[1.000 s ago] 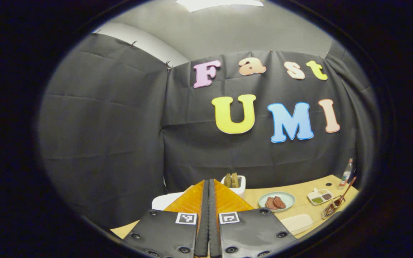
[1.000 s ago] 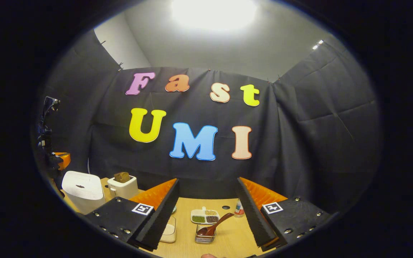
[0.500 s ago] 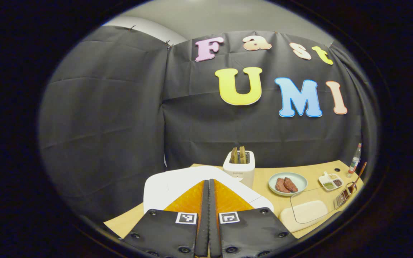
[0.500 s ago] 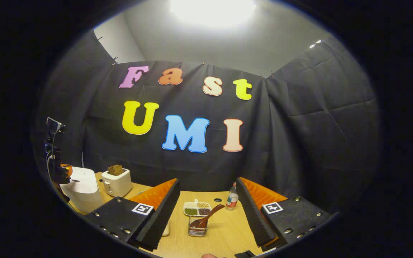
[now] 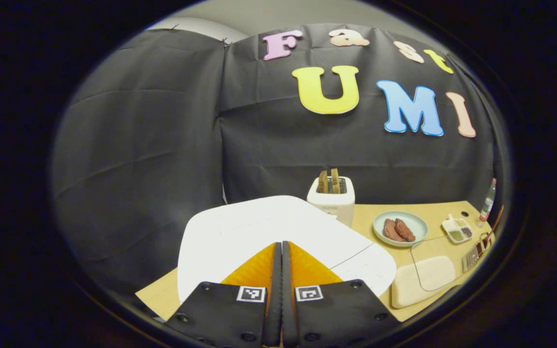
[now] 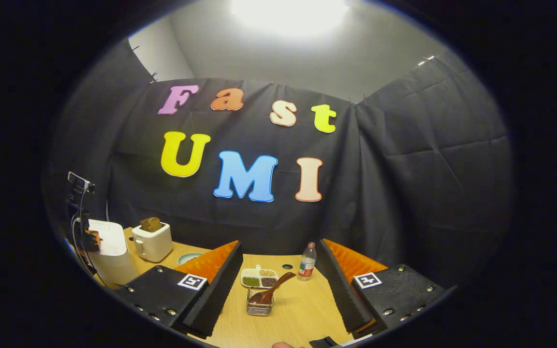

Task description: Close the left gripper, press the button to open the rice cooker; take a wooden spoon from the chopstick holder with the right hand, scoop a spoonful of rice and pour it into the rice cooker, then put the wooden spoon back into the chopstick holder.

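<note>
In the left gripper view my left gripper (image 5: 281, 245) is shut with nothing between its fingers, just above the white rice cooker (image 5: 240, 232), whose lid is down. I cannot make out the button. The right gripper view has that same gripper (image 6: 90, 238) over the cooker (image 6: 110, 253) at far left. My right gripper (image 6: 279, 244) is open and empty, above the table. Ahead of it and lower stands the wire chopstick holder (image 6: 259, 308), with the wooden spoon (image 6: 274, 289) leaning out to the right. A glass box of rice (image 5: 426, 278) lies right of the cooker.
Behind the cooker stands a white toaster (image 5: 331, 199) with two slices in it. To its right are a plate of meat (image 5: 400, 228), a small divided dish (image 6: 259, 279) and a bottle (image 6: 307, 261). The wooden table (image 6: 302, 309) ends at the black cloth wall.
My left gripper, still shut, has come down and forward over the cooker, whose lid now looms large. My right gripper has stayed open and shifted slightly; the holder sits higher between its fingers.
</note>
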The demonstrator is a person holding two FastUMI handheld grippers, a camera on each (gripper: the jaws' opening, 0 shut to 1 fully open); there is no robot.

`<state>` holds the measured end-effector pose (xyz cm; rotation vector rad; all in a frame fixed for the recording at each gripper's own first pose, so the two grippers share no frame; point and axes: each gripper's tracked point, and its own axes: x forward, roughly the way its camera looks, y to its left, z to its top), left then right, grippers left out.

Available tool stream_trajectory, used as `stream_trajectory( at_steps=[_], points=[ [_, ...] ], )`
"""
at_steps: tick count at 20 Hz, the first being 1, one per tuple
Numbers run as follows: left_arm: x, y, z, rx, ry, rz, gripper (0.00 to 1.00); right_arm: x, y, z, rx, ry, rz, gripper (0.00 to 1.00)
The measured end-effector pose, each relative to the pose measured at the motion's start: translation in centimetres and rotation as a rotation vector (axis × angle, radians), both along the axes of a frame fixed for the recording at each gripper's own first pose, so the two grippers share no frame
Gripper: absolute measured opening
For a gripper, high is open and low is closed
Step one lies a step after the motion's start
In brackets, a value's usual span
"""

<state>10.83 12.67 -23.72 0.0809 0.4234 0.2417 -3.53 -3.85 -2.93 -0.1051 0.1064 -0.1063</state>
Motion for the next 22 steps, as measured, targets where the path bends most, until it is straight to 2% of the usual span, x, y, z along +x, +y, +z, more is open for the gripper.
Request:
stream_trajectory(
  at_steps=[5, 9, 12, 14, 18, 22],
  points=[
    [-0.2, -0.1, -0.4, -0.024, -0.014, 0.016, 0.09, 0.4, 0.6, -0.5, 0.009, 0.005, 0.015, 0.95],
    [-0.6, -0.2, -0.8, -0.040, -0.007, -0.017, 0.09, 0.5, 1.4, -0.6, 0.032, 0.007, 0.028, 0.95],
    [-1.0, -0.1, -0.5, -0.088, 0.015, -0.016, 0.08, 0.5, 1.8, -0.1, 0.042, -0.009, 0.032, 0.95],
    [-0.9, -0.1, -0.7, -0.065, 0.015, -0.030, 0.09, 0.7, 2.6, 0.0, 0.047, -0.013, 0.043, 0.95],
    [-0.4, 0.1, 1.8, 0.026, -0.042, -0.060, 0.09, 0.9, 4.0, 0.7, 0.031, -0.029, 0.067, 0.95],
    [0.0, 0.7, 8.7, 0.051, -0.194, -0.084, 0.08, 1.4, 5.9, 1.4, 0.014, -0.042, 0.083, 0.95]
  ],
)
